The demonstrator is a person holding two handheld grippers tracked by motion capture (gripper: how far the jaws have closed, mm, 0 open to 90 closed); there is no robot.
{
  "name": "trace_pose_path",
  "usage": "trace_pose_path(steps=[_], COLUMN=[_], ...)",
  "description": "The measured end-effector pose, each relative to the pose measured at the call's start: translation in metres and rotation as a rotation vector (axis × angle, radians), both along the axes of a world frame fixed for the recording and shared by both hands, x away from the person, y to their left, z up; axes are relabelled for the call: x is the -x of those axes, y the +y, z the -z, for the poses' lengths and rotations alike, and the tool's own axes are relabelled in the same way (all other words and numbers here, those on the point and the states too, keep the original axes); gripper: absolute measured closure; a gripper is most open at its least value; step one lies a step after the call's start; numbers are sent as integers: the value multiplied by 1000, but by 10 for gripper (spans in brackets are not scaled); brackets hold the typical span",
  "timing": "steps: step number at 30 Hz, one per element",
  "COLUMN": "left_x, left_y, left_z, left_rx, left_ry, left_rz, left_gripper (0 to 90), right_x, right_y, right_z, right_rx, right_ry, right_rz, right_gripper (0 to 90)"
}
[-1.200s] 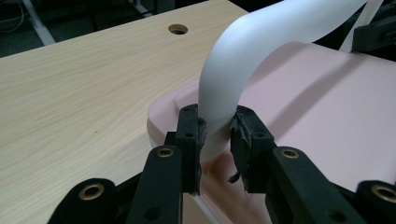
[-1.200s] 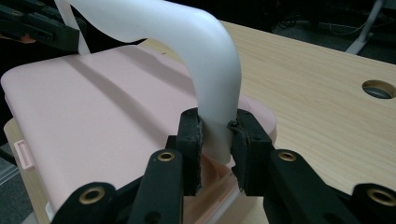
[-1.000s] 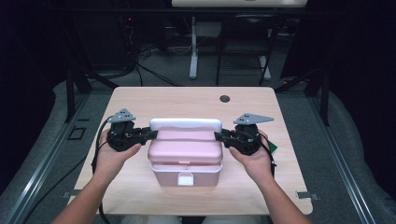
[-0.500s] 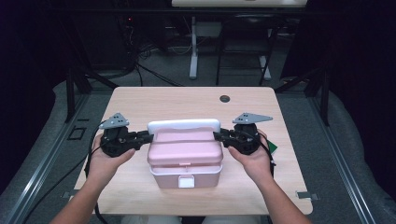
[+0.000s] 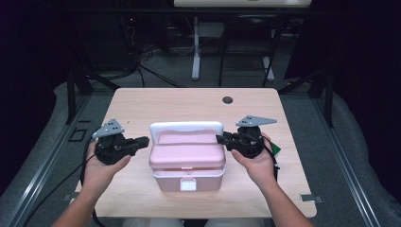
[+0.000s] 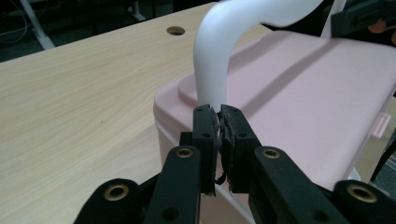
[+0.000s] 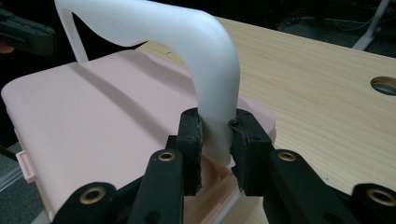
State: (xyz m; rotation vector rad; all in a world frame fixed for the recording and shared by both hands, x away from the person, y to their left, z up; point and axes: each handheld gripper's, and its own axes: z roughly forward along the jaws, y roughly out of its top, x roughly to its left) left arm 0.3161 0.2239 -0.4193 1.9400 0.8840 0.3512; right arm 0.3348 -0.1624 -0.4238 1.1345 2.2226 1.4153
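At mid-table the right gripper (image 7: 215, 135) clamps the pink box's (image 5: 187, 156) stiff, slick white handle (image 7: 205, 60) low at its leg, likely the firmest hold, while the left gripper (image 6: 218, 122) sits closed just short of it.

A pink box (image 5: 187, 158) with a rounded lid sits shut near the front middle of the table, its white latch (image 5: 187, 184) facing the person. Its white handle (image 5: 186, 127) arches over the back of the lid, tilted rearward. The handle's two legs run down to the box's left and right sides (image 7: 212, 93) (image 6: 212, 65).
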Motion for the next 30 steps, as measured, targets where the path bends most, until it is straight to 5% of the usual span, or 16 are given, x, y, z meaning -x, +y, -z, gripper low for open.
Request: trace_pose_path(steps=[11, 30], left_x=[18, 19], left_y=[8, -26], left_z=[23, 37], left_rx=[-19, -21], left_ry=[39, 76], left_rz=[16, 111], left_gripper=[899, 900], right_x=[0, -2], right_y=[-3, -4], right_z=[-3, -6], right_rx=[-34, -37], right_ry=[12, 11], right_rz=[-2, 2], right_gripper=[743, 741])
